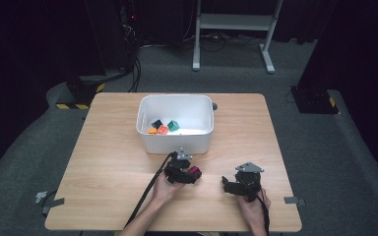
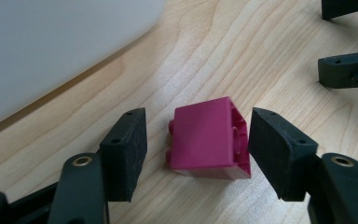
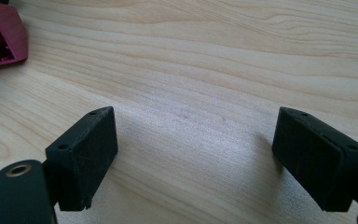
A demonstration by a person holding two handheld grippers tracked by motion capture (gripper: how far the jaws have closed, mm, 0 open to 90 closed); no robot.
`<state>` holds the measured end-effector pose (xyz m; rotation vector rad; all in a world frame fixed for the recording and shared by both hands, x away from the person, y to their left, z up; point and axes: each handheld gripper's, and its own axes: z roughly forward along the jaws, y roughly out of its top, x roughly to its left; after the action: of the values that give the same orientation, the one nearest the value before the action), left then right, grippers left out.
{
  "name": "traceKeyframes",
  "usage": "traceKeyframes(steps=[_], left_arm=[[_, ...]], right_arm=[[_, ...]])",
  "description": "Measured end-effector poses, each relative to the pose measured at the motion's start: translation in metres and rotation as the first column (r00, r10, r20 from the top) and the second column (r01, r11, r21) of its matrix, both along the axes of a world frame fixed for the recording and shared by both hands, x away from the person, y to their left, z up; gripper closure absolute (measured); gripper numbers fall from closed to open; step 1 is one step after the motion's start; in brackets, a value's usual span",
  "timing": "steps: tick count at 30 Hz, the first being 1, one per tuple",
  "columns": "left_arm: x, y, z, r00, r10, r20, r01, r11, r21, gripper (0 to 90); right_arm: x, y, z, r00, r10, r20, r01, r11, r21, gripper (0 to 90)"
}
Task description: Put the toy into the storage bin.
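Note:
A magenta brick (image 2: 209,140) lies tilted on the wooden table (image 1: 108,162), studs turned sideways, just in front of the white bin (image 1: 174,142). My left gripper (image 2: 198,123) is open with one jaw on each side of the brick; a gap shows at the left jaw, and the right jaw is very close. From above, the left gripper (image 1: 189,173) and the brick (image 1: 194,171) sit near the table's middle front. My right gripper (image 3: 198,121) is open over bare wood, to the right of the brick (image 3: 9,32); from above the right gripper (image 1: 229,184) points left.
The white bin (image 2: 51,46) holds a black (image 1: 156,123), an orange (image 1: 152,131), a red (image 1: 163,129) and a green brick (image 1: 173,125). Bare wood spreads to the left and right of both hands. A metal stand (image 1: 234,22) is on the floor beyond the table.

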<state>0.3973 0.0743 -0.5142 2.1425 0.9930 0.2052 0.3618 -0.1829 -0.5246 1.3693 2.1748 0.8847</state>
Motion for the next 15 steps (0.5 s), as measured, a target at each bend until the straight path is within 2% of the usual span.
traceKeyframes(steps=[5, 15], left_arm=[[-0.0018, -0.0013, -0.0003, 0.9997, 0.001, 0.026, -0.002, 0.9997, 0.025, 42.3], [-0.0043, -0.0020, -0.0008, 0.9995, -0.012, 0.028, 0.011, 0.9999, 0.004, 53.1]], right_arm=[[0.0000, 0.0000, 0.0000, 1.0000, 0.000, 0.000, 0.000, 1.000, 0.000, 13.7], [0.0000, 0.0000, 0.0000, 1.0000, 0.000, 0.000, 0.000, 1.000, 0.000, 13.7]])
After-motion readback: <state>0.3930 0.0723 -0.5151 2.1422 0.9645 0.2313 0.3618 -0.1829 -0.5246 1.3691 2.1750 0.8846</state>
